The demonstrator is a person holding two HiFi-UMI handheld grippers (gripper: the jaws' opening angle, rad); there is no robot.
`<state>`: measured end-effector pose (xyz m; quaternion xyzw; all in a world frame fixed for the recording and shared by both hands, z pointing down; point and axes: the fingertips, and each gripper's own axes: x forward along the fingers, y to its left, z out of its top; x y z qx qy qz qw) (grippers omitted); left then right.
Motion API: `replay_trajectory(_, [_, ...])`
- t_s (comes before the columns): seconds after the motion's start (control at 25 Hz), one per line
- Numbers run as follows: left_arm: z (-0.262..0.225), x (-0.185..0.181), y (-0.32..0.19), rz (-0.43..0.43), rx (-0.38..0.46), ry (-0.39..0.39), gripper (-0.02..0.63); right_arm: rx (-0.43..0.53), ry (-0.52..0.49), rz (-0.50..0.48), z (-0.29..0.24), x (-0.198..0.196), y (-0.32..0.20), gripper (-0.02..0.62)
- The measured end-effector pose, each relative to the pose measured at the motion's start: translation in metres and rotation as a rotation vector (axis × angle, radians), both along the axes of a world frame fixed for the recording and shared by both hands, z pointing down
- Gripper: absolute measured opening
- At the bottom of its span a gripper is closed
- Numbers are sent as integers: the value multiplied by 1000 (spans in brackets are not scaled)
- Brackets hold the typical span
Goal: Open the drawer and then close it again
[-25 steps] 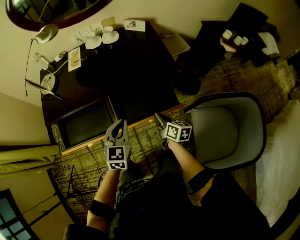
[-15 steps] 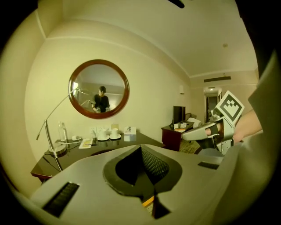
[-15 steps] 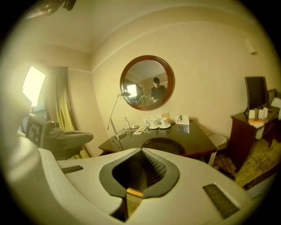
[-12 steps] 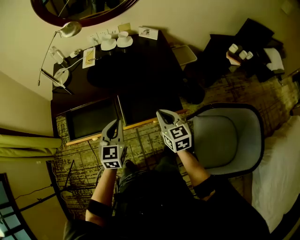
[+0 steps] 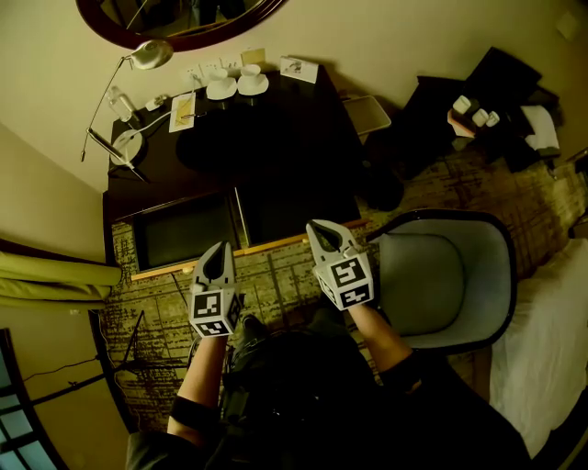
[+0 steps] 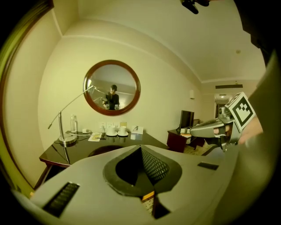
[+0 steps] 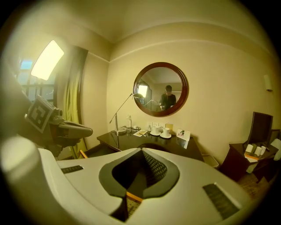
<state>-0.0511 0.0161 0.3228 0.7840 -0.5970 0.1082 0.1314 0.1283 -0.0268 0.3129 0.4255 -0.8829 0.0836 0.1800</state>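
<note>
The dark desk (image 5: 276, 138) stands against the wall, and its drawer (image 5: 179, 237) is pulled out at the left, dark inside with a light wooden front edge (image 5: 266, 248). My left gripper (image 5: 218, 251) is shut and empty, hovering over the carpet just in front of that edge. My right gripper (image 5: 322, 228) is also shut and empty, its tips level with the edge's right end in the head view; I cannot tell if they touch it. The left gripper view looks over its closed jaws at the desk (image 6: 88, 149) and the right gripper (image 6: 206, 129). The right gripper view shows the drawer (image 7: 94, 150).
A grey armchair (image 5: 446, 275) stands close at my right. On the desk are a lamp (image 5: 147, 55), a bottle (image 5: 119, 99) and cups on saucers (image 5: 234, 84). A round mirror (image 5: 175, 14) hangs above. A side table (image 5: 478, 115), a bin (image 5: 367, 112) and a bed (image 5: 551, 349) lie rightward.
Both grippers have risen and stayed shut. The right one rolled, so its marker cube now faces up, and the left one drifted a little to the left.
</note>
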Motion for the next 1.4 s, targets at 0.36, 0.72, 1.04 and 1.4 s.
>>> replay_trajectory(0.36, [0, 6, 1, 44, 16, -31, 5, -20, -6, 11, 7, -1, 0, 0])
replay_trajectory(0.72, [5, 20, -6, 98, 17, -77, 5, -112, -90, 107, 35, 17, -8, 0])
replay_trajectory(1.04, [23, 50, -23, 182, -8, -126, 5, -336, -225, 328, 132, 84, -5, 0])
replay_trajectory(1.4, [76, 112, -45, 270, -61, -174, 5, -523, -244, 391, 270, 123, 11, 0])
